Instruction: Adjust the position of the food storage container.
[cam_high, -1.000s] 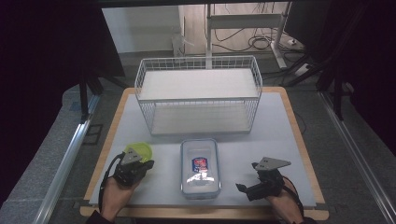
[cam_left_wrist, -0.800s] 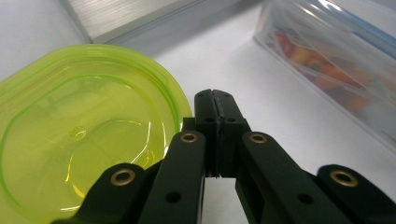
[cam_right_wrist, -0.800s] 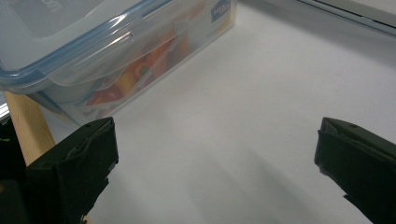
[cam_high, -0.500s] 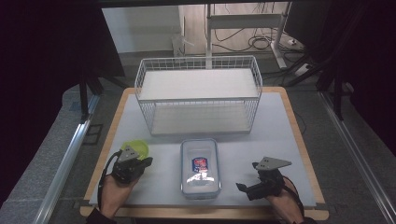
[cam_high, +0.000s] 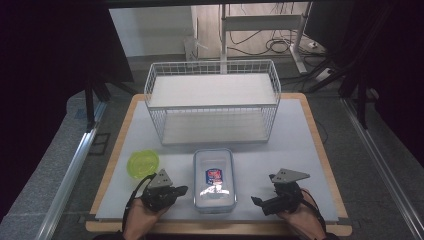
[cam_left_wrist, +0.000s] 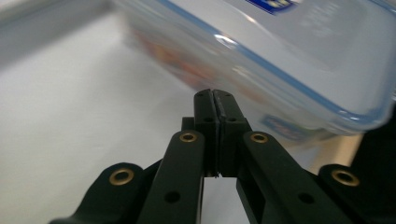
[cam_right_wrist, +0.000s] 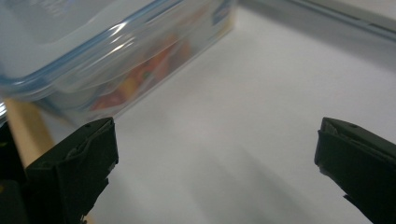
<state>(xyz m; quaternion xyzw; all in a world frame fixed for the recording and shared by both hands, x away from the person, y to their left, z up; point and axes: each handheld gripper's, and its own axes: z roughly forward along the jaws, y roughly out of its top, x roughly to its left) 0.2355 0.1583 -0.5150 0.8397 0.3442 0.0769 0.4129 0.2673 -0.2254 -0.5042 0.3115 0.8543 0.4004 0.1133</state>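
At the table's near edge, my left gripper (cam_high: 176, 190), closed and empty, and my wide-open right gripper (cam_high: 259, 202) flank the lidded plastic container (cam_high: 214, 178), so I think grasping comes next.

legible text: none | clear rectangular plastic container with blue-edged lid (cam_high: 214, 180), near the table's front edge: red-and-blue label on lid, lettering too small to read | left gripper view: blue label corner on the lid (cam_left_wrist: 275, 3), blurred, unreadable | right gripper view: container's colourful side print (cam_right_wrist: 140, 79), blurred, unreadable
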